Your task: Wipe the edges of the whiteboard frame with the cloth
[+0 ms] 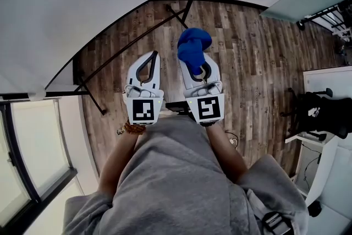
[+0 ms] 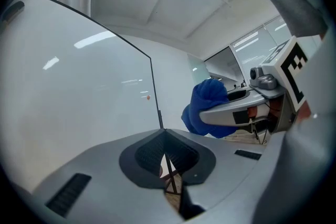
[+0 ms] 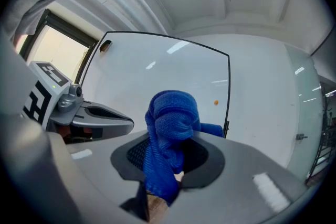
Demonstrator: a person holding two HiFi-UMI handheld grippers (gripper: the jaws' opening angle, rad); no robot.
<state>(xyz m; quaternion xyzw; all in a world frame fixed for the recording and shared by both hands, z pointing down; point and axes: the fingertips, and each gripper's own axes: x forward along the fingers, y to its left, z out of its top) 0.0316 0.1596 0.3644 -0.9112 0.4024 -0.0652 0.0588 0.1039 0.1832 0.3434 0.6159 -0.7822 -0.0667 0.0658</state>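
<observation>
Right tongs (image 3: 169,162) pinch the cloth (image 3: 171,115); left tongs (image 2: 162,131) closed.

The floor (image 1: 258,58) (dark wood planks) is carrying the black feet of the whiteboard stand (image 1: 88,89), which are reaching across it from upper middle to left. A thin cable (image 1: 232,139) is lying on the boards near the person's legs, and a black chair (image 1: 322,114) is standing at the right.

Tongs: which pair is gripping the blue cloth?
The right tongs, shut on the blue cloth; the left tongs are shut with nothing between them.
</observation>
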